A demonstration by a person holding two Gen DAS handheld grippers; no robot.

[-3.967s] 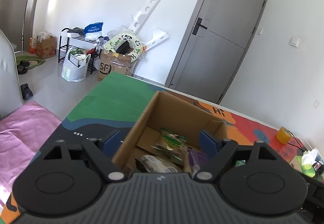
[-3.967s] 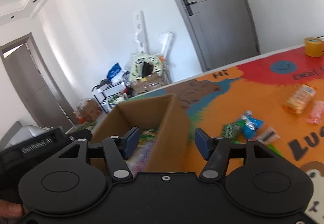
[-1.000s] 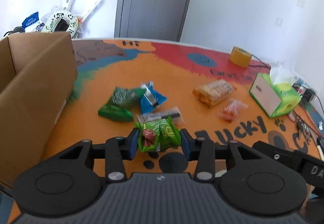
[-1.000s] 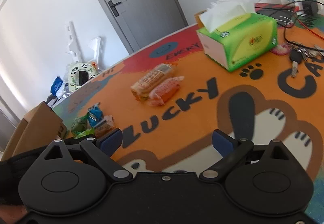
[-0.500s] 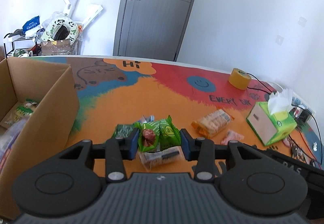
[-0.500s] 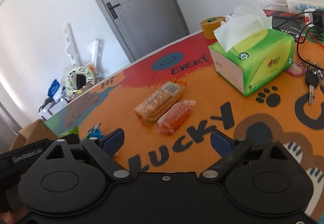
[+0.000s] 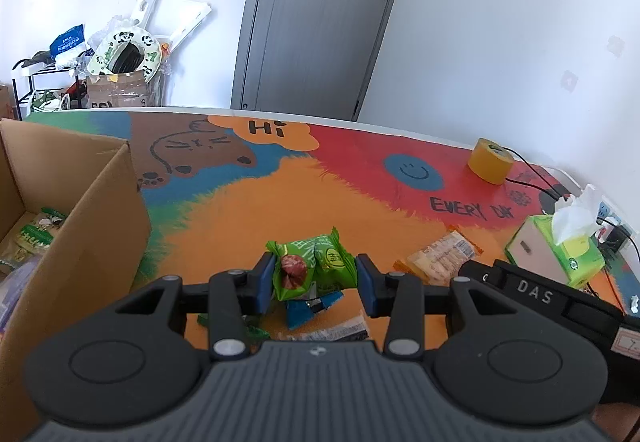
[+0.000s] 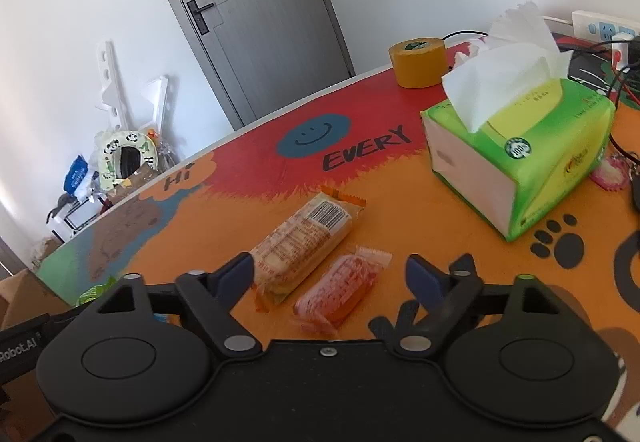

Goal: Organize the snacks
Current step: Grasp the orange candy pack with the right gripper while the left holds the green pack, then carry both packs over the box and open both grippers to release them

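Left wrist view. The left hand-held gripper [image 7: 315, 284] is clenched on a green snack packet [image 7: 312, 268], both blue pads pressing its sides at frame centre. The packet hangs clear of the desk [image 7: 248, 210]; a second ago it sat low among the loose snacks, and now those lie beneath it: a blue packet [image 7: 310, 309] and a clear wrapper [image 7: 340, 330]. The cardboard box [image 7: 80, 226] fills the left edge of the frame, open, with packets already visible inside. More of its interior shows than a second ago. Judgement: the pick is complete and the carry toward the box is under way; the drop is not yet made. A biscuit pack [image 7: 440, 254], a tissue box [image 7: 556, 250] and a tape roll [image 7: 490, 160] sit at right.

Right wrist view. The right hand-held gripper [image 8: 330, 274] is released and empty. Its jaws have just been closing from near full spread, with nothing pressed between the pads. Low in the frame, the biscuit pack [image 8: 304, 246] lies just beside the left pad and the red snack packet [image 8: 340, 288] sits between the jaws on the desk [image 8: 400, 210]. A second ago both snacks were further up the frame. Judgement: this gripper is lining up on the red packet, the likely next pick. Risk: the biscuit pack touches or nearly touches it and could be nudged. The tissue box [image 8: 520, 162] stands at right, well apart.
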